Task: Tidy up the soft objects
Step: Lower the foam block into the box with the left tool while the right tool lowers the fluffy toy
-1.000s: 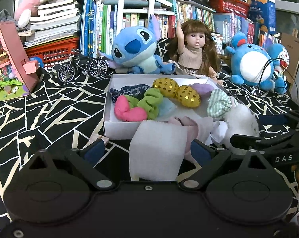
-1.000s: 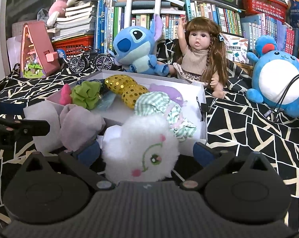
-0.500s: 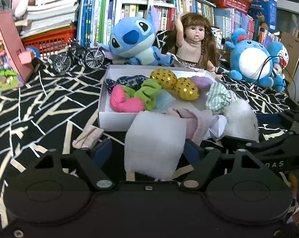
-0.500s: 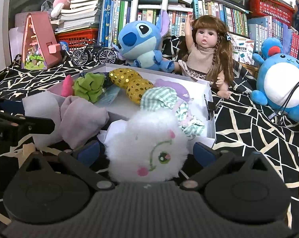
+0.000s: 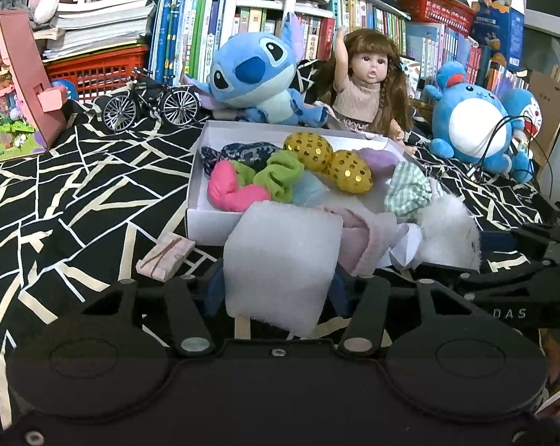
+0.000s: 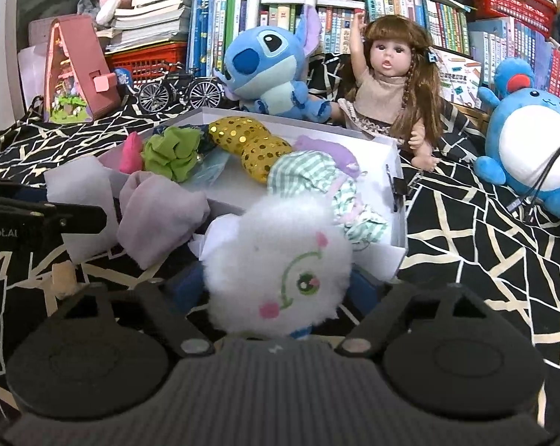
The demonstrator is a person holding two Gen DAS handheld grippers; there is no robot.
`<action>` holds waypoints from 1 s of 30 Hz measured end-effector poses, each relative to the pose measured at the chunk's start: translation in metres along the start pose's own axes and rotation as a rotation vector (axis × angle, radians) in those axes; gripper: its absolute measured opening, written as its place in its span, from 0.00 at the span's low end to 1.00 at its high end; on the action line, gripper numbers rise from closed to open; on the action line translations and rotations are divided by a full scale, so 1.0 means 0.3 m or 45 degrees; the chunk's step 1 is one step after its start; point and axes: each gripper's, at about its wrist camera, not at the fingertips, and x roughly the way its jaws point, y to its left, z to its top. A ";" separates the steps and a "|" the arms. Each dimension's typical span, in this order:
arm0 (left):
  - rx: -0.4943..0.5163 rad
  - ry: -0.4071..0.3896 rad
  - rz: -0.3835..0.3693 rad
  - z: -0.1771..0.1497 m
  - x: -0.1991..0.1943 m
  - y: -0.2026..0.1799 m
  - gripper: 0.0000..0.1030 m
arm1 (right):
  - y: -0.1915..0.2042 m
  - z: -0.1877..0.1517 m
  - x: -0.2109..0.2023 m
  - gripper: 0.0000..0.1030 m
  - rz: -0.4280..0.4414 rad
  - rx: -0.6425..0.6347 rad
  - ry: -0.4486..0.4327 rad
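Observation:
My left gripper (image 5: 276,286) is shut on a white fleece cloth (image 5: 280,260), held just before the near wall of a white box (image 5: 205,223). My right gripper (image 6: 276,286) is shut on a white fluffy plush (image 6: 280,271) with a stitched green eye, at the box's near right corner. The box holds a pink piece (image 5: 231,191), green scrunchie (image 5: 280,174), gold sequin bow (image 5: 328,160), purple piece (image 5: 376,158) and a green checked cloth (image 5: 406,189). A pale pink cloth (image 5: 361,238) drapes over the box's near edge between the grippers.
A Stitch plush (image 5: 254,74), a doll (image 5: 369,85) and a blue round plush (image 5: 469,122) stand behind the box. A model bicycle (image 5: 150,100) and pink toy house (image 5: 12,93) are at the left. A small pink packet (image 5: 165,256) lies on the black patterned cloth.
Both grippers have closed from wide apart onto the white cloth and the plush. Both have risen slightly and drawn back a little from the box.

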 end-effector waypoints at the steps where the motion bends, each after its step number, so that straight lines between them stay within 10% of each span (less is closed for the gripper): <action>1: 0.000 -0.005 -0.001 0.003 -0.005 0.000 0.51 | -0.004 0.004 -0.003 0.77 0.004 0.010 0.004; 30: -0.115 -0.083 -0.029 0.311 0.034 0.053 0.51 | -0.136 0.236 -0.035 0.74 0.125 0.261 -0.073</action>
